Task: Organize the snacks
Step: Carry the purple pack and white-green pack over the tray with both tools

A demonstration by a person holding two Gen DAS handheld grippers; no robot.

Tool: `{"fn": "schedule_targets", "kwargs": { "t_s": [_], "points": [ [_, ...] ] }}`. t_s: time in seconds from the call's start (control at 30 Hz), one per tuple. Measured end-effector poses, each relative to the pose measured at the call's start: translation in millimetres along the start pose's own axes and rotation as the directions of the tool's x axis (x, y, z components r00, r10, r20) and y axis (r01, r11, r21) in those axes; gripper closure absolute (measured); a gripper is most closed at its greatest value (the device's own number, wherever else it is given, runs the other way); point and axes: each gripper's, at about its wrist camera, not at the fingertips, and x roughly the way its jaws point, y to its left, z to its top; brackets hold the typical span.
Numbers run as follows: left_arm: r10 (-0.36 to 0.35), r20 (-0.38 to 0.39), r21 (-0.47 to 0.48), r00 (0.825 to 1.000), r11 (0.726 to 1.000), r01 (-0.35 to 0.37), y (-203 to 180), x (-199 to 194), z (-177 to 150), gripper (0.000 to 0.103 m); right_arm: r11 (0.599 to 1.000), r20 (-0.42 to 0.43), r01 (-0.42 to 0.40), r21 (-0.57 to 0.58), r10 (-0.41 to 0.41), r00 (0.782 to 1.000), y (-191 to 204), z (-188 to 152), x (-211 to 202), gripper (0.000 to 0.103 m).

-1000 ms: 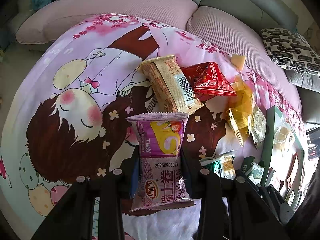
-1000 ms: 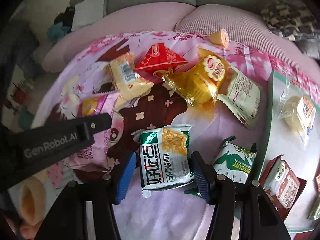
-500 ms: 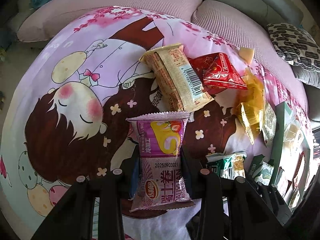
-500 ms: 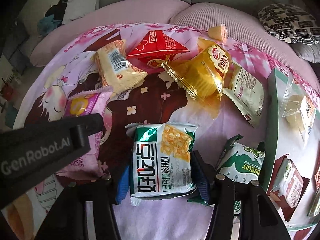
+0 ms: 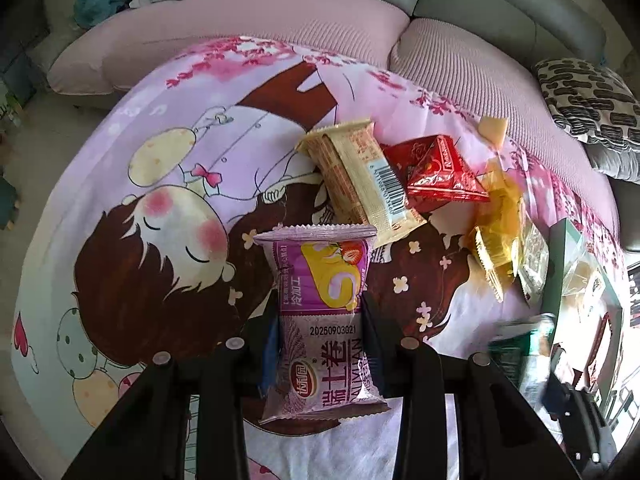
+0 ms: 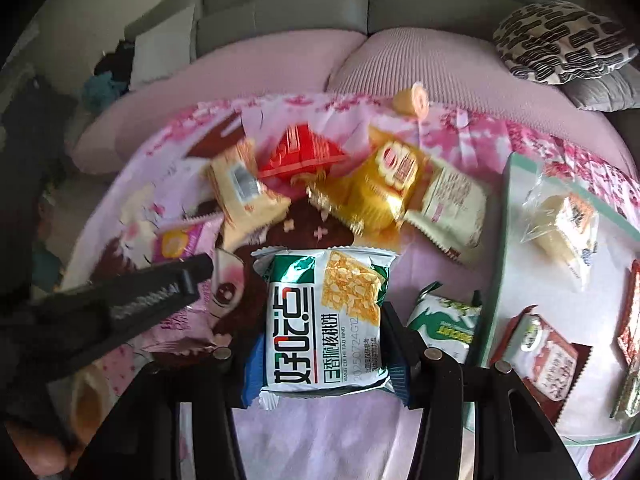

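Between the fingers of the left hand-held gripper [image 5: 322, 344] sits a purple snack packet [image 5: 324, 312], clamped above the cartoon-print cloth [image 5: 160, 184]; a beige packet [image 5: 360, 176] and red packet [image 5: 440, 172] lie beyond. Right view: the right hand-held gripper [image 6: 324, 356] grips a green-white biscuit packet [image 6: 326, 320], beside the tray [image 6: 496, 264] holding more snacks.

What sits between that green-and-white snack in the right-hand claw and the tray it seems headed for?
One thing: a green biscuit packet lies on the blanket just to the right of the right gripper, between the held walnut-cake packet and the tray's near rim. The packet could probably pass above it.
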Motion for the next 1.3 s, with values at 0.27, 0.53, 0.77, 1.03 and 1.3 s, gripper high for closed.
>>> {"fn": "schedule_targets", "kwargs": {
  "t_s": [0.27, 0.53, 0.77, 1.03, 1.3],
  "points": [
    [-0.007, 0.046, 0.044, 0.999, 0.999, 0.005, -20, -16, -1, 0.065, 0.994, 0.035, 0.025, 0.105, -0.029, 0.999, -37, 0, -33, 0.05],
    [-0.047, 0.065, 0.15, 0.997, 0.988, 0.037, -67, -25, -17, 0.065, 0.956, 0.048, 0.116, 0.269, -0.133, 0.99, -106, -12, -54, 0.05],
    [-0.163, 0.018, 0.261, 0.986, 0.953, 0.153, -117, -28, -42, 0.065, 0.89, 0.036, 0.188, 0.415, -0.223, 0.974, -175, -29, -75, 0.05],
    [-0.205, -0.014, 0.399, 0.979, 0.897, 0.193, -172, -37, -62, 0.065, 0.804, 0.028, 0.23, 0.548, -0.293, 0.956, -244, -50, -99, 0.05],
    [-0.212, -0.053, 0.478, 0.976, 0.853, 0.212, -222, -37, -66, 0.065, 0.752, 0.03, 0.227, 0.619, -0.311, 0.95, -284, -62, -104, 0.05]
  ]
}}
